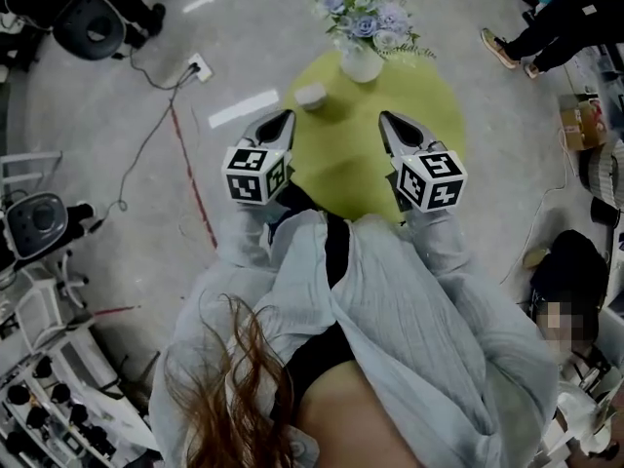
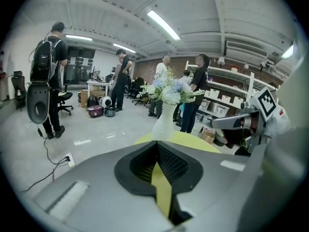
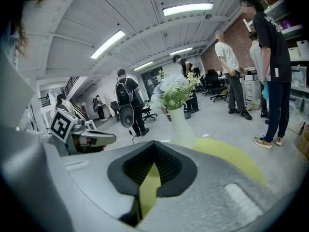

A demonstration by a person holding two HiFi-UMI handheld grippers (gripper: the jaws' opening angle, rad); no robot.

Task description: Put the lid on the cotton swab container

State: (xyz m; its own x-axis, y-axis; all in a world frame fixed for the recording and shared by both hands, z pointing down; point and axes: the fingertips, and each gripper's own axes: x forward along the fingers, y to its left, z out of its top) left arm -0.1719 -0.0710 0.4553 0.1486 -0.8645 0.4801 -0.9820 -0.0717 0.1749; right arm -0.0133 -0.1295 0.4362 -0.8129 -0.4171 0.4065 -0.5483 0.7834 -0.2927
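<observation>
Left hand-held gripper [image 1: 288, 117] and right hand-held gripper [image 1: 384, 118] (both closed, empty) hover at round green table [image 1: 341, 159].

Bright ceiling strip lights [image 3: 187, 8]; gripper views bulge, darkening at the corners.

Tongs: left tongs [image 1: 286, 117], right tongs [image 1: 385, 118]; grey shells, black ribbed pads [image 2: 171, 164].
Markers: white cubes [image 1: 255, 174], black squares.
Clothing: pale grey crinkled shirt [image 1: 429, 310], black top [image 1: 336, 247].
</observation>
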